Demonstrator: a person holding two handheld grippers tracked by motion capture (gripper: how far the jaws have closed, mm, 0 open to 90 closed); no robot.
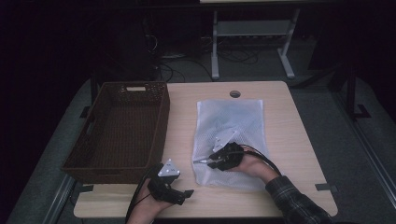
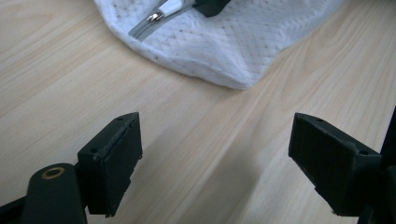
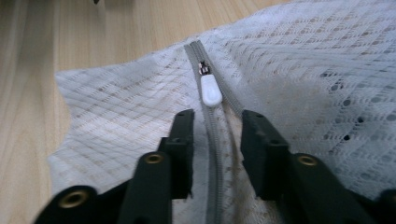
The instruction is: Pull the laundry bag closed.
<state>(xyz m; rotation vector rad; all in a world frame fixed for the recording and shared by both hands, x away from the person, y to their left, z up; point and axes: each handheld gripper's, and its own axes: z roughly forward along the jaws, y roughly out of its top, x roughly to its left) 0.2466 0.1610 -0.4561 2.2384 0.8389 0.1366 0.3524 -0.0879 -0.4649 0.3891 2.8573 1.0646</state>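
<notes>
With the right tongs released astride the zipper, just short of the white pull at twelve o'clock, closing now could pinch mesh bag instead, while the left tongs idle open over the bench.

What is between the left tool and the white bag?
Just bare wooden table. The left gripper view shows it between the open left tool and the white mesh bag.

Light wood tabletop, round cable hole near its far edge. Dark brown woven basket sits on the left side, overhanging the left edge. White mesh bag lies flat right of centre, grey zipper with white pull near the bag's near-left corner.
</notes>
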